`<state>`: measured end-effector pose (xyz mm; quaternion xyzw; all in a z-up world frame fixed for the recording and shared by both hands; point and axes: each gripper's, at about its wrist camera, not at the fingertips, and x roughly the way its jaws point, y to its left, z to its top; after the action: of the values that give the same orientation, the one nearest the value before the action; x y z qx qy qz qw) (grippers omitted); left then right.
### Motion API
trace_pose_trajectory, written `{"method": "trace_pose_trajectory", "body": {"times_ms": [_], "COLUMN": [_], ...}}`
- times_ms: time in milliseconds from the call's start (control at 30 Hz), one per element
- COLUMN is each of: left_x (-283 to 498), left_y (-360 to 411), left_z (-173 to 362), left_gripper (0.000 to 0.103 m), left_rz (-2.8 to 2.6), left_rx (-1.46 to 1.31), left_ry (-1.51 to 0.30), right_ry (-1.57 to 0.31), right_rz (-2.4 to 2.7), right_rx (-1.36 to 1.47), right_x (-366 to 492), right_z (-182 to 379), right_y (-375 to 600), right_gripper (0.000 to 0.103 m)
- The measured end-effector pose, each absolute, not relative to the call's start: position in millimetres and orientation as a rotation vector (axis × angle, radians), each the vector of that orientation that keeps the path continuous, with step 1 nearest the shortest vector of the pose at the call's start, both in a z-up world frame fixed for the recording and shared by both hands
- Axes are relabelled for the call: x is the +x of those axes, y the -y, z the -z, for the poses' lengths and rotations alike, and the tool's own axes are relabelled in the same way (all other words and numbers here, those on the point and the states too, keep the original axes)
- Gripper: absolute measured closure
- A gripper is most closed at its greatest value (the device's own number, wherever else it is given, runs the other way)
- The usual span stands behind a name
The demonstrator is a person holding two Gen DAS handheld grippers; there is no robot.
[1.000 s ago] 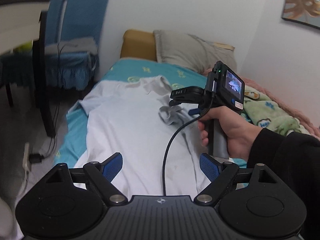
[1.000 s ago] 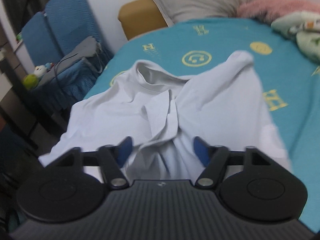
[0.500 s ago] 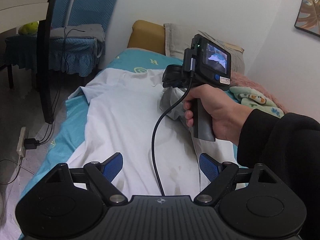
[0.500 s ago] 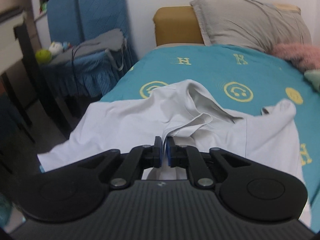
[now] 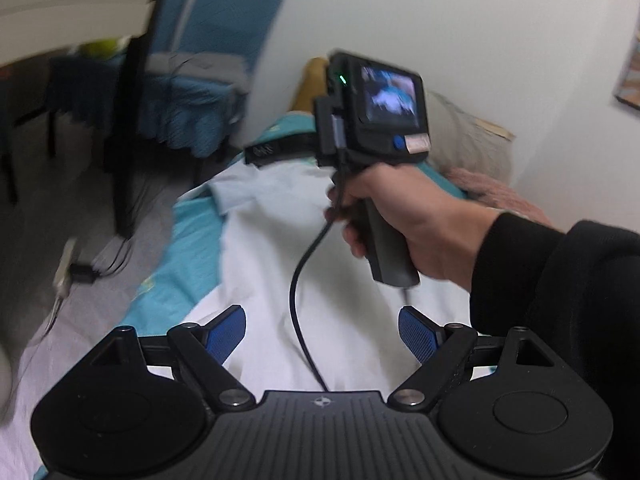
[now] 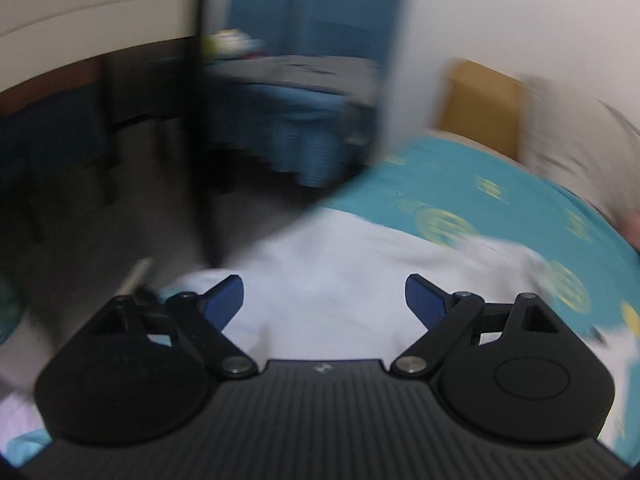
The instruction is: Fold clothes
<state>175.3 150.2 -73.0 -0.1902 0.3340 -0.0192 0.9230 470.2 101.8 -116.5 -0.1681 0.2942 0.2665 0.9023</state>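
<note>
A white shirt [image 5: 264,264] lies spread along the teal bed sheet [image 5: 192,248]. My left gripper [image 5: 322,330] hovers over its near part, open, with only cloth below and a black cable crossing the gap. In the left wrist view a hand holds the right gripper's handle [image 5: 384,240] above the shirt's far half. My right gripper [image 6: 324,300] is over the shirt [image 6: 332,280] near the bed's left edge, its jaws opening wide with nothing between them. The right wrist view is blurred by motion.
A blue chair [image 5: 200,92] with grey cloth on it stands left of the bed, beside a dark table leg [image 5: 128,140]. A power strip [image 5: 64,276] and cables lie on the floor. A grey pillow [image 5: 472,140] and a pink blanket [image 5: 492,196] sit at the bed's head.
The right gripper closed on a fold of the shirt, carried it left, then opened and let it go. It rolled and swung left. The left gripper shifted slightly and stayed open.
</note>
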Motion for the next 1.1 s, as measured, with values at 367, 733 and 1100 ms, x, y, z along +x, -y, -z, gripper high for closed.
{"method": "trace_pose_trajectory", "body": {"times_ms": [367,733,1100], "left_x": [179.7,173.3,169.5], "left_y": [-186.9,-185.4,-156.3], "left_z": [86.4,83.0,72.7], "left_gripper": [0.018,0.018,0.018], "left_rz": [-0.165,-0.164,-0.092], "left_rx": [-0.502,-0.507,-0.427], "left_ry": [-0.707,-0.644,-0.592], "right_ry": [-0.688,-0.487,-0.413], "right_rz": [-0.654,-0.461,0.038], "right_rx": [-0.603,-0.311,0.199], "right_x": [480.6,477.5,454.1], "right_z": [172.4,120.8,107.1], "right_y": [-201.9,-131.3,67.5], "right_gripper": [0.061,0.097,0.097]}}
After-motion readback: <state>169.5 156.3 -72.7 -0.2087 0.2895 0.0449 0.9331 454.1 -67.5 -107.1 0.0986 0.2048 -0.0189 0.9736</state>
